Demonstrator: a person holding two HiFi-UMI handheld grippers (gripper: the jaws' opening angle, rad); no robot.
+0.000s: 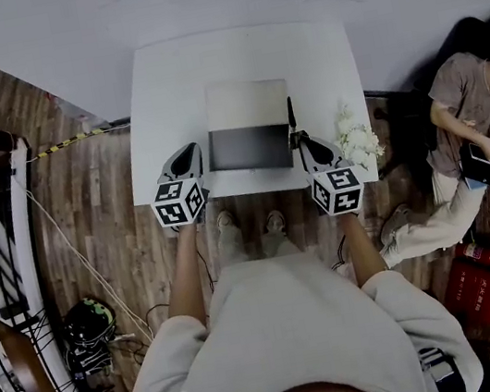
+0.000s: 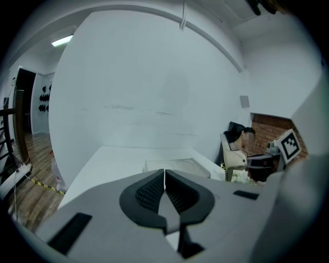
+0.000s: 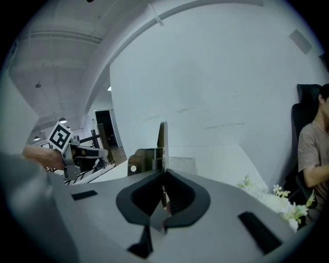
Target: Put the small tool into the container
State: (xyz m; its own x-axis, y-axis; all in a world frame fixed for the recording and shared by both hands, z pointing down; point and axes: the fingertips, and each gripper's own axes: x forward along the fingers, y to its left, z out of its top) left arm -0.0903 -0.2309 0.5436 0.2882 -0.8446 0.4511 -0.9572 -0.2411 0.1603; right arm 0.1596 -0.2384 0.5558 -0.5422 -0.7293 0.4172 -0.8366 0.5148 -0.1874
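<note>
So the small tool point(image 3: 162, 143) is a thin, dark, flat strip. The right gripper point(image 3: 163, 175) has its fingers pressed together on the bottom end, so the tool stands upright out of the jaws. It's up in the air, just off the right side of the container point(image 1: 251, 147), not inside it. The left gripper point(image 2: 164, 173) has its fingers pressed together too, with nothing between them.

From the head view the tool point(image 1: 290, 115) is just a skinny dark line above the right gripper point(image 1: 303, 141), so no detail there. The right gripper view is the only one showing it close. It's edge-on, with a darker blocky bit with a small spring on its left side, and I can't tell if that belongs to the tool. The left gripper view doesn't catch the tool at all, but it does show the container point(image 2: 177, 165) as a shallow pale tray.

Room-wise, the container sits mid-table with its dark front wall close to the near edge of the white table point(image 1: 169, 82). The left gripper point(image 1: 187, 158) and the right one flank it at that edge. There's bare tabletop behind and to the left of it. White flowers point(image 1: 358, 144) crowd the right near corner, just beside the right gripper, and a seated person point(image 1: 465, 114) is further right, off the table.
</note>
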